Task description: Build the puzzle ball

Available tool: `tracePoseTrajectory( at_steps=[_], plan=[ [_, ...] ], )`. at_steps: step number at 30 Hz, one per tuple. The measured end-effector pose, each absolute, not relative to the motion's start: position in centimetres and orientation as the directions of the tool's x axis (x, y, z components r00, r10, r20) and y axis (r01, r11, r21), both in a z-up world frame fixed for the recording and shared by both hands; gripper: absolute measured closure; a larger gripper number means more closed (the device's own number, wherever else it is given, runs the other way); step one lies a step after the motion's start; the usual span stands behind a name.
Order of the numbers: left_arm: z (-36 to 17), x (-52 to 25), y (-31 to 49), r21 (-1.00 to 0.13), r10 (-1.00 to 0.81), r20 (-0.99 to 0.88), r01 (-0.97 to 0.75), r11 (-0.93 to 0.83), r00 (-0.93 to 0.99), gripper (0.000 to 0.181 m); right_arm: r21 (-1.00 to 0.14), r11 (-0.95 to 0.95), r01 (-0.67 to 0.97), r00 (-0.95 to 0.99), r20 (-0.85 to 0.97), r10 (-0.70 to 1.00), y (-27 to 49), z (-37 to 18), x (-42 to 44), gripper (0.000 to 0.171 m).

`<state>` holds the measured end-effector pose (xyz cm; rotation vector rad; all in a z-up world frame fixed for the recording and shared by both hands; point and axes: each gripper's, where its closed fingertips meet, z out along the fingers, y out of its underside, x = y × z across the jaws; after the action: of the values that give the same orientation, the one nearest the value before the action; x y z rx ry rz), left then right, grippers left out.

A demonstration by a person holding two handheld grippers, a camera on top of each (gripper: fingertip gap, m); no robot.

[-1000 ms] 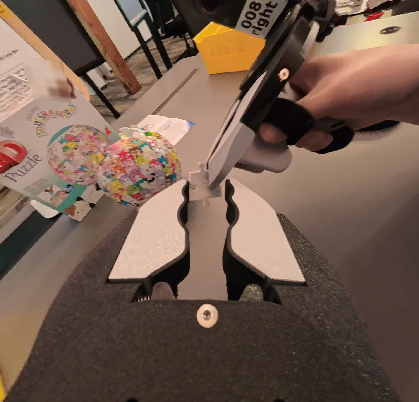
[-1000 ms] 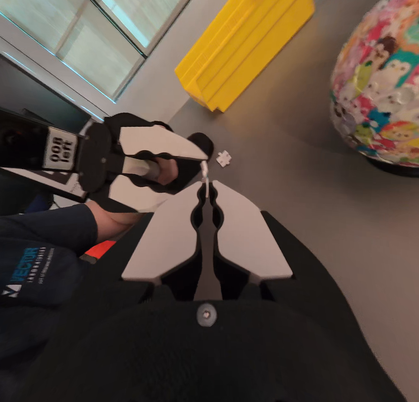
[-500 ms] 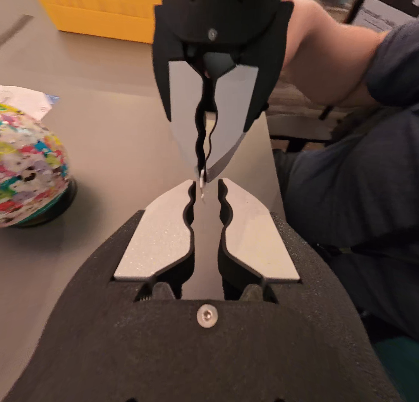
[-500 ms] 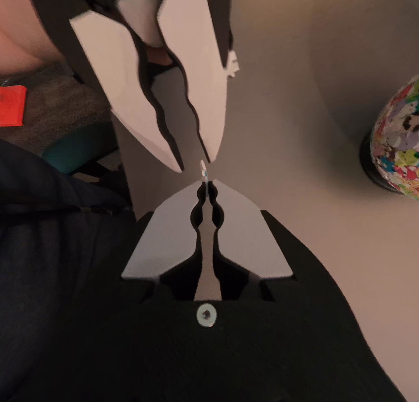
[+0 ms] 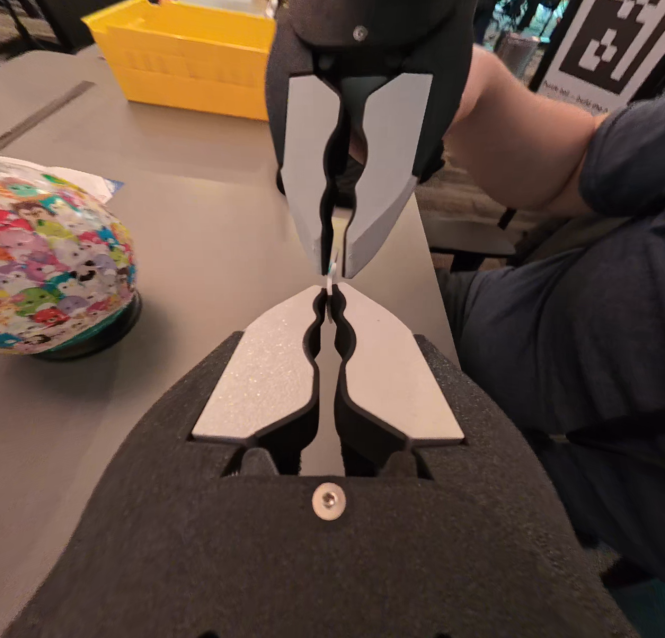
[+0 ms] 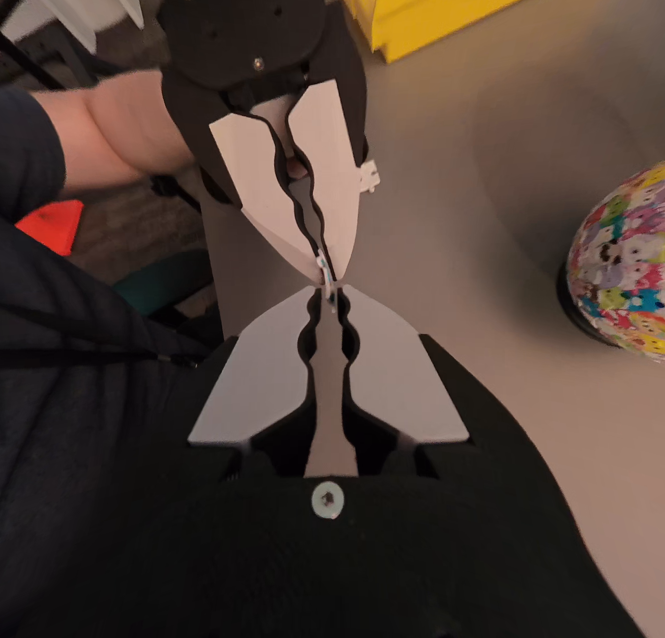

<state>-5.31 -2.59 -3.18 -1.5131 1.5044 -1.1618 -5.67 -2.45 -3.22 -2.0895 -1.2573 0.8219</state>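
The two grippers meet tip to tip above the grey table. My left gripper is shut on a thin white puzzle piece, seen edge-on; the right wrist view shows its pads pressed on the piece. My right gripper is slightly open. The piece's other end stands between its pads with a gap on each side, as the left wrist view also shows. The colourful puzzle ball sits on its dark stand to the side, and shows in the right wrist view too.
A yellow bin stands at the back of the table. A loose white puzzle piece lies on the table behind the left gripper. A person's arm and dark sleeve are close by. A white paper lies behind the ball. Both grippers' tips are close together, under 4 cm apart. The colourful puzzle ball is about 15 centimeters from both grippers' fingertips.
The left gripper's pads came together on the piece that the right gripper held. The right gripper's pads parted a little and no longer press on it.
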Motion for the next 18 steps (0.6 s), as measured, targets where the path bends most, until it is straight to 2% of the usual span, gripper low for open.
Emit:
tracePoseTrajectory(
  at_steps=[2, 4, 9, 12, 18],
  plan=[
    [-2.6, -5.6, -1.6, -0.94, -0.992, 0.127, -0.322, -0.112, -0.026, 0.179, -0.775, -0.381, 0.504, 0.388, -0.191, 0.902, -1.7, -2.6, -5.2, 0.151],
    [-1.7, -5.8, -0.6, -0.952, -0.986, 0.162, -0.258, -0.162, 0.022, 0.179, -0.836, -0.341, 0.43, 0.403, -0.16, 0.901, -1.2, -1.9, -4.6, 0.149],
    [0.4, -6.0, 0.6, -0.956, -0.959, 0.274, -0.093, -0.279, 0.071, 0.179, -0.964, -0.246, 0.1, 0.453, -0.177, 0.874, 0.2, -0.3, -3.3, 0.146],
    [1.6, -6.0, 1.0, -0.947, -0.944, 0.321, 0.001, -0.322, 0.077, 0.179, -0.961, -0.263, -0.083, 0.414, -0.273, 0.868, 0.3, -0.3, -3.9, 0.146],
    [2.4, -5.5, 0.9, -0.906, -0.908, 0.418, 0.093, -0.414, 0.03, 0.18, -0.907, -0.26, -0.331, 0.348, -0.373, 0.86, 1.0, 1.1, -5.7, 0.147]
  ],
)
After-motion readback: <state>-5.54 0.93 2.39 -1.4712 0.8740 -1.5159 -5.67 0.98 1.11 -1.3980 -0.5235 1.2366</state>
